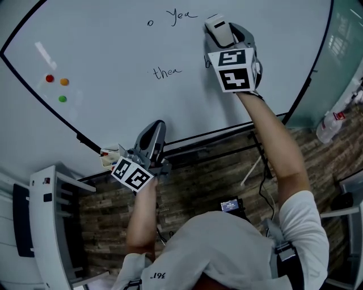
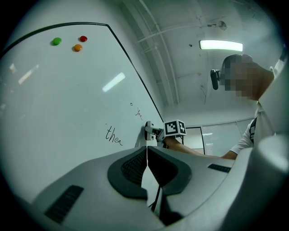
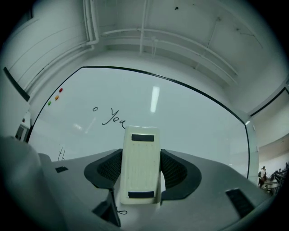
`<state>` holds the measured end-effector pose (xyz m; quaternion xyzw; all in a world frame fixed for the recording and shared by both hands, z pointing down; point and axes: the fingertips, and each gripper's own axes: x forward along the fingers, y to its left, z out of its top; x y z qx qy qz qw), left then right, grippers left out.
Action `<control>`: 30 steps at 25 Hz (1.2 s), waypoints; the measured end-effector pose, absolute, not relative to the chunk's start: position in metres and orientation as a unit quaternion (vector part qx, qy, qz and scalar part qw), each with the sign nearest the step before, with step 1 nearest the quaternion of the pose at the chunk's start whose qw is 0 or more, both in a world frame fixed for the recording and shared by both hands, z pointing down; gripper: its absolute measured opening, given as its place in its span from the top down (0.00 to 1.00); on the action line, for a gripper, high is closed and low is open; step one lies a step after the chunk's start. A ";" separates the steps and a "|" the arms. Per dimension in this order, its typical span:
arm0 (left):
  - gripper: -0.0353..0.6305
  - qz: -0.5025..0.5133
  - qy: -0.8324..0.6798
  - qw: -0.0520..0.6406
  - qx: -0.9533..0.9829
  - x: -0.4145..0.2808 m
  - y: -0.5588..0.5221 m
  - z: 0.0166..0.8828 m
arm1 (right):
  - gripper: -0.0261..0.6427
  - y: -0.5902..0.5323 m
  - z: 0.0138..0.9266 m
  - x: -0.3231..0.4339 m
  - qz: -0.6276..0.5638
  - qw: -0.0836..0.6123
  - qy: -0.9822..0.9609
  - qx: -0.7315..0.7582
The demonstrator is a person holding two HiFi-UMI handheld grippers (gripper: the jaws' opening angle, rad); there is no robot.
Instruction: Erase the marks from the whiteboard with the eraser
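Sitting lengthwise between the jaws of the right gripper (image 1: pixel 228 38), the cream rectangular plastic eraser (image 3: pixel 139 155) is pinched by its long sides, so its broad face is turned to the board and its far end sticks out past the fingertips. That grip suits wiping: the jaws clamp the body while the working face is left free. In the left gripper view the eraser looks to be pressed against the glossy white wall-mounted whiteboard (image 1: pixel 113 45), high on the right part of the writing.

Three handwritten black marks lie close by: the word "Yea" (image 1: pixel 181 15) just to the left of the eraser, a small "o" (image 1: pixel 150 23) beyond that, and "thea" (image 1: pixel 167 72) lower down. A short black squiggle (image 1: pixel 207 64) peeks out beside the marker cube. All of these read as unwiped, so I judge the erasing has hardly begun, with "Yea" the nearest target.

The left gripper (image 1: pixel 152 139) hangs low by the board's dark bottom edge (image 1: pixel 193 139), well apart from the writing, its jaws pressed together on nothing. It seems parked out of the way. Three round magnets, red (image 1: pixel 50 78), orange (image 1: pixel 64 81) and green (image 1: pixel 62 98), sit far to the left, clear of any wiping path.
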<state>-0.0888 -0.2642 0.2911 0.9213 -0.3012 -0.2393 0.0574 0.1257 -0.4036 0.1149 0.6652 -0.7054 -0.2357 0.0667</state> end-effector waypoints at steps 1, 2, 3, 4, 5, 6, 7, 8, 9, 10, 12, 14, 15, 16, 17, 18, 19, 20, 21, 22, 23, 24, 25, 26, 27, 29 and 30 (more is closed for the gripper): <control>0.94 -0.240 -0.302 0.055 0.921 -0.092 -0.264 0.289 | 0.55 -0.403 0.112 0.119 -0.238 0.067 -0.707 0.663; 0.94 -0.241 -0.304 0.053 0.920 -0.096 -0.263 0.287 | 0.55 -0.402 0.109 0.113 -0.240 0.066 -0.708 0.661; 0.94 -0.243 -0.306 0.050 0.919 -0.100 -0.263 0.284 | 0.55 -0.401 0.107 0.106 -0.242 0.064 -0.710 0.658; 0.94 -0.245 -0.308 0.047 0.918 -0.105 -0.262 0.282 | 0.55 -0.401 0.104 0.098 -0.243 0.063 -0.713 0.655; 0.94 -0.247 -0.310 0.045 0.917 -0.109 -0.262 0.281 | 0.55 -0.400 0.102 0.089 -0.243 0.062 -0.716 0.651; 0.94 -0.248 -0.312 0.043 0.916 -0.113 -0.262 0.279 | 0.55 -0.399 0.100 0.079 -0.243 0.060 -0.721 0.646; 0.94 -0.250 -0.314 0.040 0.915 -0.118 -0.262 0.277 | 0.55 -0.398 0.097 0.068 -0.243 0.059 -0.726 0.641; 0.94 -0.251 -0.315 0.038 0.914 -0.122 -0.261 0.275 | 0.55 -0.397 0.094 0.057 -0.245 0.059 -0.730 0.635; 0.94 -0.253 -0.317 0.036 0.913 -0.126 -0.260 0.274 | 0.55 -0.395 0.091 0.046 -0.249 0.060 -0.734 0.629; 0.94 -0.254 -0.319 0.034 0.912 -0.130 -0.259 0.272 | 0.55 -0.393 0.089 0.034 -0.251 0.061 -0.738 0.623; 0.94 -0.256 -0.322 0.032 0.911 -0.138 -0.256 0.271 | 0.55 -0.391 0.084 0.012 -0.255 0.060 -0.747 0.611; 0.94 -0.256 -0.327 0.031 0.909 -0.145 -0.254 0.271 | 0.55 -0.388 0.079 -0.009 -0.260 0.057 -0.754 0.601; 0.94 -0.256 -0.329 0.030 0.908 -0.150 -0.253 0.272 | 0.55 -0.387 0.076 -0.018 -0.262 0.055 -0.757 0.596; 0.94 -0.256 -0.332 0.029 0.907 -0.155 -0.252 0.272 | 0.55 -0.386 0.073 -0.027 -0.265 0.053 -0.760 0.591; 0.94 -0.257 -0.336 0.028 0.906 -0.160 -0.251 0.271 | 0.55 -0.385 0.071 -0.036 -0.268 0.052 -0.762 0.587; 0.94 -0.257 -0.339 0.027 0.905 -0.165 -0.250 0.271 | 0.55 -0.384 0.068 -0.043 -0.270 0.052 -0.763 0.584; 0.94 -0.257 -0.341 0.025 0.904 -0.170 -0.249 0.270 | 0.55 -0.384 0.066 -0.051 -0.272 0.051 -0.765 0.582; 0.94 -0.257 -0.344 0.024 0.903 -0.174 -0.248 0.269 | 0.55 -0.384 0.064 -0.058 -0.273 0.052 -0.766 0.580; 0.94 -0.257 -0.346 0.023 0.902 -0.179 -0.247 0.268 | 0.55 -0.383 0.063 -0.065 -0.274 0.053 -0.768 0.577; 0.94 -0.258 -0.348 0.022 0.901 -0.183 -0.246 0.268 | 0.55 -0.384 0.063 -0.073 -0.274 0.055 -0.770 0.574; 0.94 -0.258 -0.350 0.021 0.900 -0.188 -0.245 0.268 | 0.55 -0.384 0.064 -0.081 -0.275 0.058 -0.772 0.570; 0.94 -0.258 -0.352 0.021 0.899 -0.193 -0.245 0.268 | 0.55 -0.385 0.065 -0.090 -0.275 0.061 -0.776 0.565; 0.94 -0.259 -0.354 0.021 0.898 -0.197 -0.244 0.269 | 0.55 -0.385 0.065 -0.098 -0.274 0.063 -0.779 0.561; 0.94 -0.259 -0.356 0.021 0.898 -0.201 -0.244 0.269 | 0.55 -0.386 0.065 -0.106 -0.274 0.065 -0.781 0.557; 0.94 -0.260 -0.358 0.021 0.897 -0.205 -0.244 0.270 | 0.55 -0.387 0.065 -0.114 -0.275 0.068 -0.782 0.554; 0.94 -0.260 -0.360 0.022 0.896 -0.209 -0.243 0.271 | 0.55 -0.391 0.067 -0.125 -0.278 0.080 -0.782 0.552; 0.94 -0.260 -0.360 0.022 0.896 -0.211 -0.243 0.271 | 0.55 -0.395 0.070 -0.129 -0.278 0.086 -0.781 0.553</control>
